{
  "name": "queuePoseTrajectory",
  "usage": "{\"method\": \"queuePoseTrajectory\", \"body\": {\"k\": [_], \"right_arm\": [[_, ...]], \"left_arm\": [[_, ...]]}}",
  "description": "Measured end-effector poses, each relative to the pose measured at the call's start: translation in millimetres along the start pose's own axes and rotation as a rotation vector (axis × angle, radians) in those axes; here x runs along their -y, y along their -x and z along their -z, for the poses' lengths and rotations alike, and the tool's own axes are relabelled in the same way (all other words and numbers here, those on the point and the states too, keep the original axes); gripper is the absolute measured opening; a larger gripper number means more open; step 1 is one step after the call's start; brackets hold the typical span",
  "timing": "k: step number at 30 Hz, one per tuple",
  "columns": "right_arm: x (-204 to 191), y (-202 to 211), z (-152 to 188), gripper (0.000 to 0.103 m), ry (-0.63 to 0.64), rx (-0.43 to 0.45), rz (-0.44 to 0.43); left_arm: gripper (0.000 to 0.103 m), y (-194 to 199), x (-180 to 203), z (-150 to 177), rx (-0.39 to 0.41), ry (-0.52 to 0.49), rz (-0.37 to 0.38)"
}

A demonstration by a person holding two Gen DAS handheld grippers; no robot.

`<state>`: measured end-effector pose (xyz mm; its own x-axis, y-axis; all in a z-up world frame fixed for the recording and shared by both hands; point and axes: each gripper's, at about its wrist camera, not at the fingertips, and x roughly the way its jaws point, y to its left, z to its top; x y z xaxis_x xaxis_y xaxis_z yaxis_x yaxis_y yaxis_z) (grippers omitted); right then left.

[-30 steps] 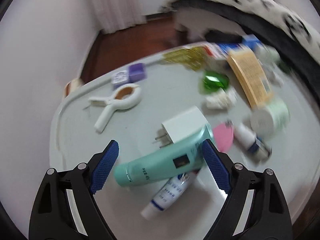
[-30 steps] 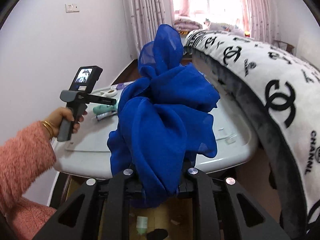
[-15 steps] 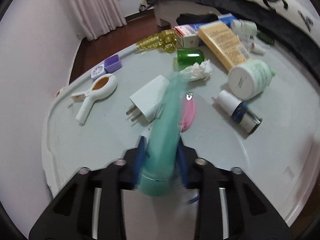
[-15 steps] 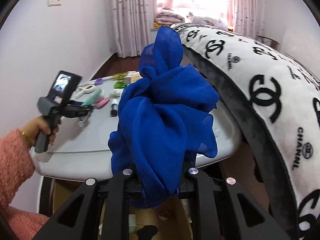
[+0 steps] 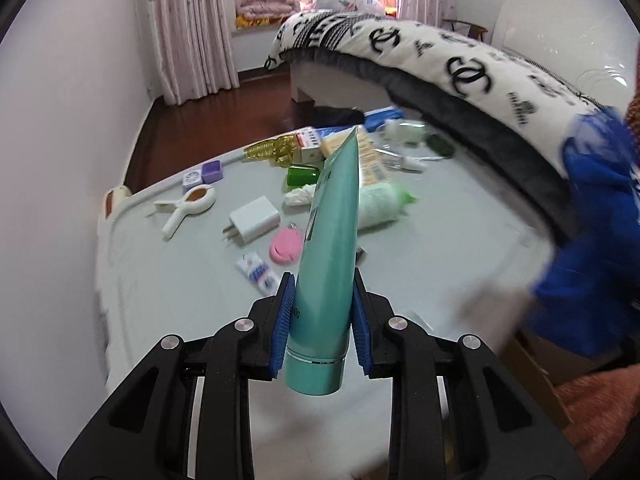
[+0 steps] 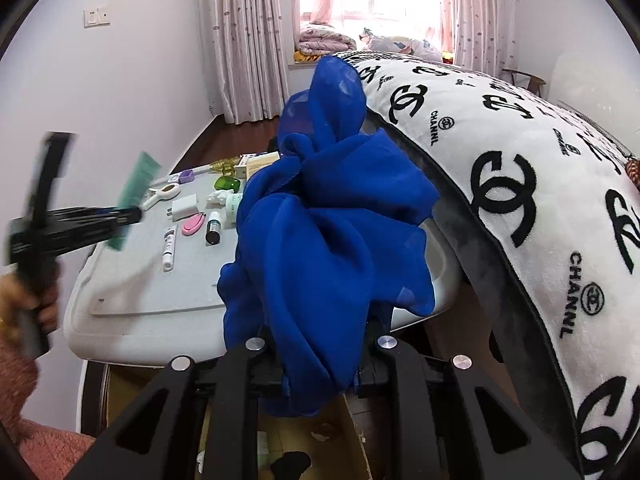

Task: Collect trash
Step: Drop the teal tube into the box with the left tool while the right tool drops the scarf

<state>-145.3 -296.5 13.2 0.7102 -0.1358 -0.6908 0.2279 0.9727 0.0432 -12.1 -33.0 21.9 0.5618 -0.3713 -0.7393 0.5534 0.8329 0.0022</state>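
your left gripper (image 5: pixel 322 330) is clamped on the green tube (image 5: pixel 329 270), lifted clear of the table (image 5: pixel 168 280), so keep the squeeze low by the cap and carry it level toward the box (image 6: pixel 356 432) under the table edge. your right gripper (image 6: pixel 320 364) is closed on the blue cloth (image 6: pixel 332 240). a second ago the tube lay flat between open jaws.

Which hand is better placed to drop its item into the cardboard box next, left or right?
Right, probably. The right gripper holds the blue cloth directly above the open cardboard box, while the left gripper holds the teal tube over the table.
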Motion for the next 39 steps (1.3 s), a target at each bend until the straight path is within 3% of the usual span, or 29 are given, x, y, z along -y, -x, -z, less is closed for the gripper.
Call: {"method": "queuePoseTrajectory", "body": {"k": [4,10,12,15,16,17,18,19,21,22,26,31,33,34,37,39], "right_arm": [[-5.2,6.6,2.4,0.02,0.009,-0.003,-0.022],[-23.1,9.7,32.2,0.02,0.049,-0.114,-0.086],[-28.0,3.3,58.2,0.02,0.059,-0.216,-0.12],[-33.8,-13.8,101.2,0.022,0.078,-0.384,-0.137],[-34.3,-23.7,116.4,0.034,0.078,-0.447,-0.133],[-34.4,-32.1,126.8,0.059,0.075,-0.495,-0.134],[-35.5,-48.1,143.9,0.068,0.086,-0.58,-0.142],[-35.7,-58.6,154.7,0.072,0.101,-0.618,-0.129],[-31.3,-79.5,170.8,0.071,0.113,-0.685,-0.05],[-28.4,-86.1,172.8,0.07,0.09,-0.712,-0.055],[-24.2,-87.0,163.4,0.071,0.065,-0.661,-0.02],[-30.7,-70.6,148.5,0.071,0.098,-0.573,-0.032],[-30.7,-54.1,127.2,0.072,0.115,-0.488,-0.05],[-31.8,-46.8,112.2,0.077,0.124,-0.437,-0.061],[-38.5,-35.3,61.2,0.088,0.122,-0.294,-0.099],[-45.6,-40.4,18.3,0.092,0.116,-0.198,-0.115]], "left_arm": [[0.027,42.3,17.9,41.2,-0.061,0.053,0.034],[0.027,43.4,56.4,126.6,-0.294,0.158,0.097],[0.027,27.6,67.9,157.7,-0.396,0.181,0.114],[0.028,-4.1,79.5,198.3,-0.534,0.167,0.081],[0.029,-21.8,79.2,213.9,-0.612,0.185,0.08],[0.038,-32.8,77.6,222.6,-0.656,0.194,0.073],[0.048,-44.5,76.6,232.0,-0.698,0.189,0.053],[0.069,-56.0,74.7,240.4,-0.738,0.174,0.001],[0.073,-69.8,70.5,248.7,-0.776,0.158,-0.059],[0.073,-73.4,68.6,250.6,-0.79,0.168,-0.066],[0.073,-75.0,61.1,245.5,-0.774,0.202,-0.073],[0.073,-44.0,53.3,217.4,-0.631,0.218,-0.057],[0.073,-18.1,45.3,185.4,-0.516,0.263,-0.027],[0.073,-10.0,40.3,170.9,-0.464,0.277,-0.014],[0.088,4.5,17.0,109.3,-0.3,0.301,-0.082],[0.088,-10.9,-2.6,69.7,-0.243,0.31,-0.163]]}}
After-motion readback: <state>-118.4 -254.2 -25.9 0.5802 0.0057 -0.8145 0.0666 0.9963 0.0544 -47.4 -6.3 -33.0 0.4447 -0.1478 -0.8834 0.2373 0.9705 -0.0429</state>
